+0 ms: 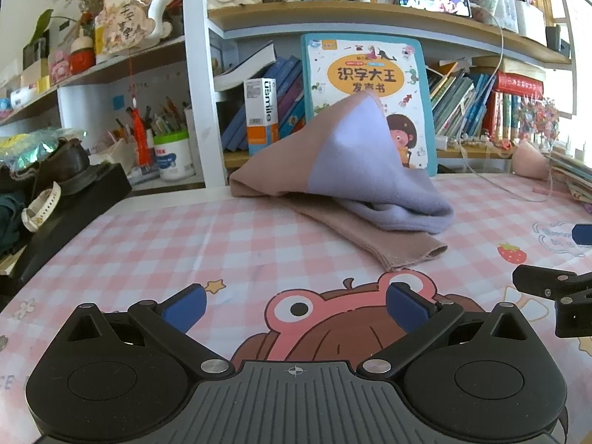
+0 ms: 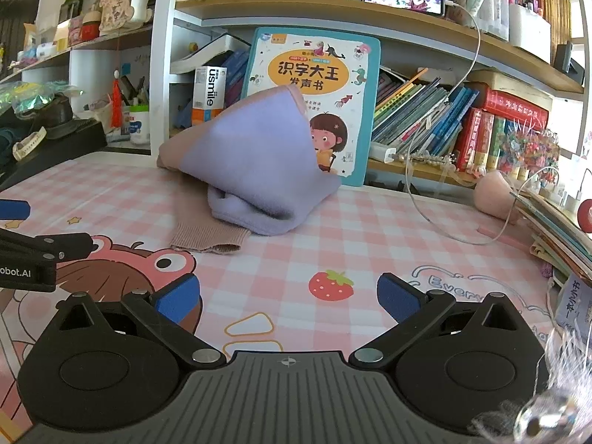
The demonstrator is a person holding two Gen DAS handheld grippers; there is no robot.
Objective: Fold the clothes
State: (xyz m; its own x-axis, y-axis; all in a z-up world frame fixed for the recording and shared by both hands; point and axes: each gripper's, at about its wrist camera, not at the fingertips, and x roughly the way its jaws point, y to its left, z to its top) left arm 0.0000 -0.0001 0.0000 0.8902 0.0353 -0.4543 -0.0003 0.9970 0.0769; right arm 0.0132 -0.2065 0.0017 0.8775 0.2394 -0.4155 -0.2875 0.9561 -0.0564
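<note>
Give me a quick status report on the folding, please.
Left gripper open, empty. Right gripper open, empty. Garment heaped against the picture book, untouched. Nothing between grippers and cloth.

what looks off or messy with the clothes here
The garment isn't lying flat: it's bunched in a heap at the back of the table, with one part propped up against the picture book. A ribbed brown cuff sticks out in front. Both grippers are open and holding nothing.

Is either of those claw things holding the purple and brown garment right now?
No: the garment lies heaped on the table, beyond the open, empty left gripper and right gripper.
</note>
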